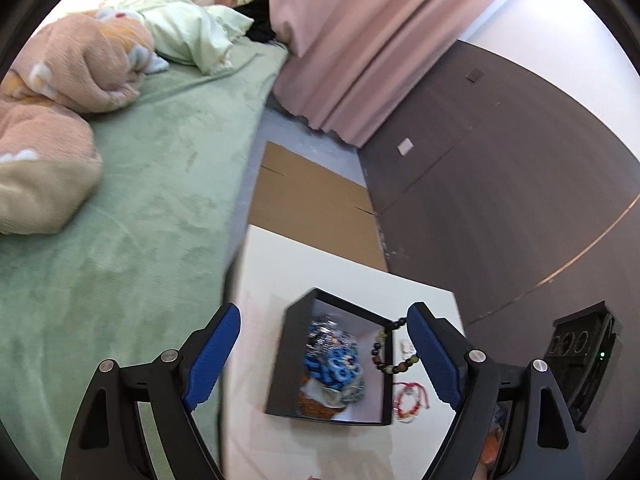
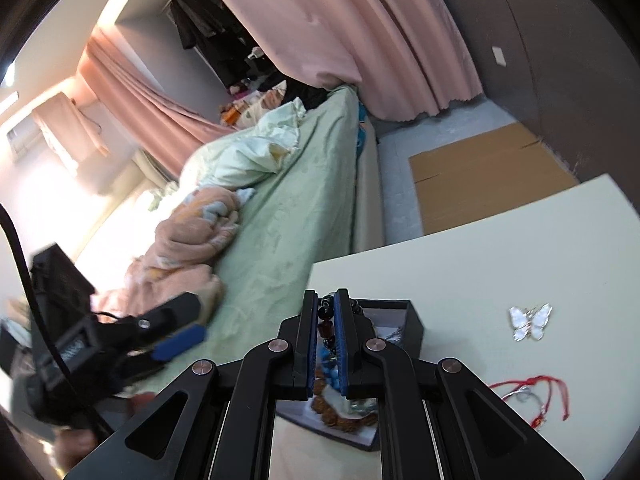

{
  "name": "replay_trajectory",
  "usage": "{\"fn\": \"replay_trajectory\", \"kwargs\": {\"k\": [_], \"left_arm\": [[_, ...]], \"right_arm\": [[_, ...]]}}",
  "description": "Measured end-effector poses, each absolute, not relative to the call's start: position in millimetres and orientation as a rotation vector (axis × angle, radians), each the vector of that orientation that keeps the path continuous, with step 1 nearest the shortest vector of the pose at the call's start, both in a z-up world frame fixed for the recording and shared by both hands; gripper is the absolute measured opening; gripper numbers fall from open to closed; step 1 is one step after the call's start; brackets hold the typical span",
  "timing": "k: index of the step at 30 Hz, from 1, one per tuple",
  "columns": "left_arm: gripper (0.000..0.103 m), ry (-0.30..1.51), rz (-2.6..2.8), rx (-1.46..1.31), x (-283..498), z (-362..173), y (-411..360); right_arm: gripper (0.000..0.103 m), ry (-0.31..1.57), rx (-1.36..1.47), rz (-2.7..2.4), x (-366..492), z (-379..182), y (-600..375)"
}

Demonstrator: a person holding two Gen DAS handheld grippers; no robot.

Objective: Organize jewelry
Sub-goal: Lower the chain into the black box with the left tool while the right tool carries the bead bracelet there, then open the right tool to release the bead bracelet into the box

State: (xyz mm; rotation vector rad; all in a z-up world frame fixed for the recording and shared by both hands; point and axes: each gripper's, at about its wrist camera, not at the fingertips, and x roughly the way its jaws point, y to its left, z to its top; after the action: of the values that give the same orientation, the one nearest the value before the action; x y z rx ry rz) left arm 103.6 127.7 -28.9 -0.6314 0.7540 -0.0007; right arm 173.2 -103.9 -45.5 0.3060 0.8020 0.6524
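Dark beads of a bracelet (image 2: 325,320) sit pinched between the blue pads of my right gripper (image 2: 325,344), whose jaws are nearly closed around the strand. It hangs over the far wall of a black jewelry box (image 1: 280,360) on the white table (image 2: 500,248); the box holds blue rings (image 1: 334,366) and silver chains. My left gripper (image 1: 324,354) hovers above the box, jaws wide apart, holding nothing. At 3 o'clock of the box lie a red string bracelet (image 2: 532,398) and a white butterfly brooch (image 2: 530,321). A green bed (image 1: 140,208) lies at 9 o'clock.
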Motion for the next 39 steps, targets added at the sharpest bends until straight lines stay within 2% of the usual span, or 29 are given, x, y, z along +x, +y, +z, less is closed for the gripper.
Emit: {"fn": "replay_trajectory", "kwargs": {"k": [3, 5, 7, 8, 24, 28, 39], "left_arm": [[0.086, 0.747, 0.025, -0.624, 103, -29, 133], [0.086, 0.741, 0.035, -0.615, 102, -28, 134], [0.086, 0.732, 0.04, -0.595, 102, -27, 132], [0.086, 0.726, 0.039, -0.587, 101, -26, 131], [0.085, 0.695, 0.04, -0.48, 112, -27, 76], [0.085, 0.725, 0.015, -0.475, 119, -30, 61], [0.085, 0.831, -0.137, -0.268, 131, -43, -15]], "right_arm": [[0.01, 0.848, 0.235, 0.627, 176, -52, -89], [0.017, 0.906, 0.23, 0.624, 180, -60, -85], [0.034, 0.937, 0.263, 0.624, 182, -65, -89], [0.035, 0.935, 0.284, 0.619, 183, -65, -94], [0.037, 0.96, 0.412, 0.522, 180, -57, -185], [0.058, 0.984, 0.415, 0.489, 180, -59, -205], [0.058, 1.066, 0.462, 0.39, 181, -73, -268]]}}
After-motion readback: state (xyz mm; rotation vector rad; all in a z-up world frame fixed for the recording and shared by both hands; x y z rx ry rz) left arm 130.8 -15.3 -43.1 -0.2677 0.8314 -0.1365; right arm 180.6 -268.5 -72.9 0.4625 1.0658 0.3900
